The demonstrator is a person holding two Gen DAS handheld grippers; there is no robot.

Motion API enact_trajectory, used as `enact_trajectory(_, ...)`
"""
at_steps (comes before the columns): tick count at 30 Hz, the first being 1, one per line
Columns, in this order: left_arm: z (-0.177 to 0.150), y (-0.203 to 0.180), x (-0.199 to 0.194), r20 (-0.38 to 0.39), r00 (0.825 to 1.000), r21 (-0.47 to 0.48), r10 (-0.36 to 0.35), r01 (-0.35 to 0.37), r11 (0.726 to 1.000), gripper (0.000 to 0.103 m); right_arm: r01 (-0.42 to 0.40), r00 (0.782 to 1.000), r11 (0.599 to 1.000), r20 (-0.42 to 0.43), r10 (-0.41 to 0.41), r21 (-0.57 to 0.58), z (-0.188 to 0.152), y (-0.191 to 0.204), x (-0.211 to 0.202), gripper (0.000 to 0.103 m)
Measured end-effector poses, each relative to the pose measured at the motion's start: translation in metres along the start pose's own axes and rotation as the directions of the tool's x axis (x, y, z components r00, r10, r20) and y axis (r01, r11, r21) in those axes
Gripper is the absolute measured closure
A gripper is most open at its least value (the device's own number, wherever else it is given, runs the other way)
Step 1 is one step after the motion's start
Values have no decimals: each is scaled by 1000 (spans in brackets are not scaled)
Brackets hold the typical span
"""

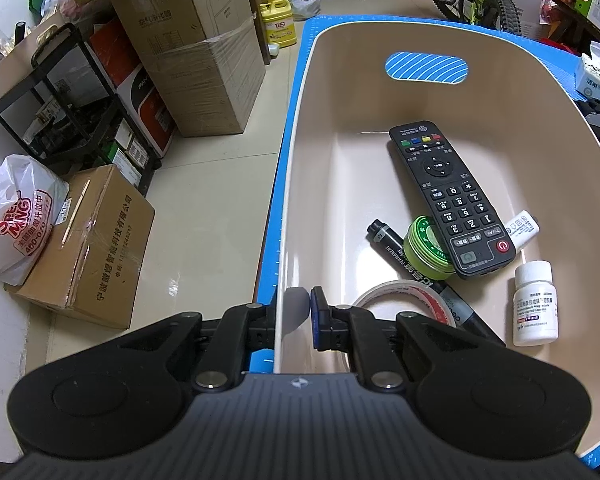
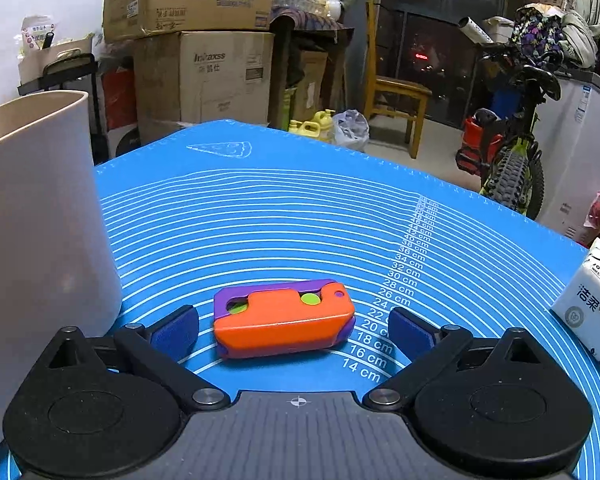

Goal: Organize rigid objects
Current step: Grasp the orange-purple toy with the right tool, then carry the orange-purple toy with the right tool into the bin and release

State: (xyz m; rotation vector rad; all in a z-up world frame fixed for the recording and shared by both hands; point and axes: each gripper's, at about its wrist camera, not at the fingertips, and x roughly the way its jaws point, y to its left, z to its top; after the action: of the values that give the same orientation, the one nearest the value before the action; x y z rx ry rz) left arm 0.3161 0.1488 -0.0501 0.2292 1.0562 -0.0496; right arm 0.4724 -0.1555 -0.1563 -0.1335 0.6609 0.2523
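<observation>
My left gripper (image 1: 293, 304) is shut on the near rim of the beige bin (image 1: 300, 152), one finger inside the wall and one outside. Inside the bin lie a black remote (image 1: 450, 196), a green round tin (image 1: 428, 249), a black marker (image 1: 388, 246), a tape roll (image 1: 404, 298), a white pill bottle (image 1: 535, 304) and a small white tube (image 1: 523, 229). In the right wrist view an orange and purple toy block (image 2: 284, 316) lies flat on the blue mat (image 2: 280, 220). My right gripper (image 2: 294, 328) stands open, its pads either side of the block without touching it.
The bin's outer wall (image 2: 40, 220) rises at the left of the right wrist view. A tissue pack (image 2: 592, 304) sits on the mat's right edge. Beyond the table are cardboard boxes (image 1: 196, 60), a black rack (image 1: 72, 92), a bicycle (image 2: 512, 152) and a wooden chair (image 2: 396, 92).
</observation>
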Motion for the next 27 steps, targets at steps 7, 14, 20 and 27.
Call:
enact_trajectory(7, 0, -1, 0, -2, 1000, 2, 4, -4, 1000, 89, -35, 999, 999, 14, 35, 5, 4, 3, -2, 29)
enact_trajectory(14, 0, -1, -1, -1, 1000, 3, 5, -5, 1000, 89, 51, 999, 998, -16, -51, -21, 4, 9, -14, 29)
enact_trajectory(20, 1, -3, -1, 1, 1000, 9, 12, -12, 1000, 89, 120, 993, 993, 1, -120, 2, -3, 4, -43, 29)
enact_trajectory(27, 2, -4, -1, 0, 1000, 15, 20, -20, 1000, 89, 168, 985, 982, 33, -171, 82, -11, 0, -84, 29)
